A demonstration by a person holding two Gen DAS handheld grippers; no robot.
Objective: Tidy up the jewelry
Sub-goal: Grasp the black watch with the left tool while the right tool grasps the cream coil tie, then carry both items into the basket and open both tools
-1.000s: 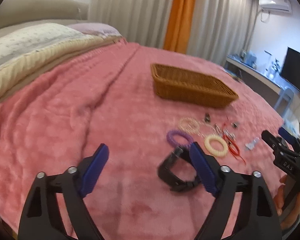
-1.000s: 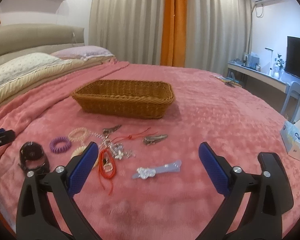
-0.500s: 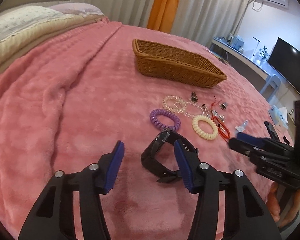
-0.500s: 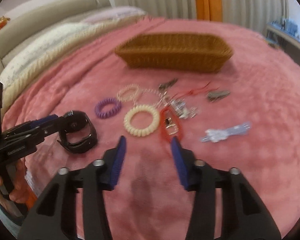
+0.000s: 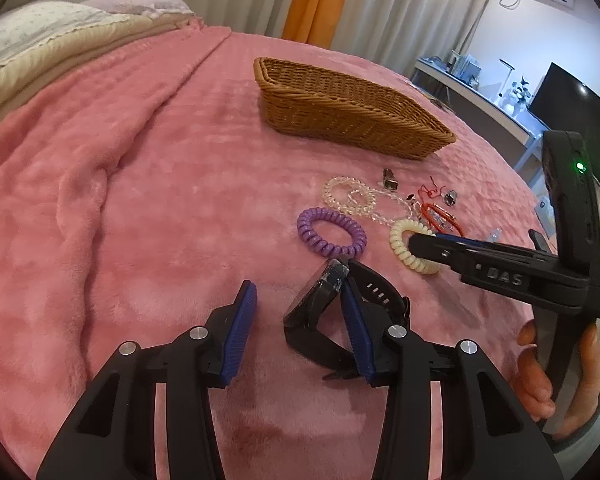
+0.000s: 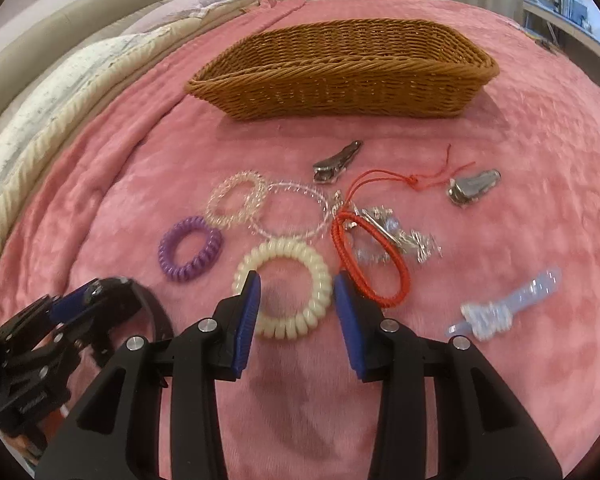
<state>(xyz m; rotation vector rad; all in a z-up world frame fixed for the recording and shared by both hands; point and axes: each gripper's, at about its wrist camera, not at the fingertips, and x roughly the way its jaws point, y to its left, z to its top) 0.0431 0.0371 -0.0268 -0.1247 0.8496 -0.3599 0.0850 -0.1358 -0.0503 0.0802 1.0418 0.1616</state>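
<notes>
Both claws have come down toward the bed and drawn in from wide to partway. The left claw [image 5: 296,316] has its jaws apart and closing, the black watch [image 5: 332,312] standing against the inner face of the right-hand pad with its strap passing behind that pad, while the other pad is clear of it, so nothing is clamped yet. The right claw [image 6: 296,304] is also apart, its pads straddling the near arc of the cream coil band [image 6: 284,288], not yet pressing on it. Everything lies on the pink blanket [image 5: 140,200] just short of the wicker basket [image 6: 340,68], which looks empty. My guess is that the coil band is light, springy and a bit slick, so pinching across one arc of the ring should hold. The watch looks heavier and stiffer; gripping the case or the strap right beside it seems safest.
</notes>
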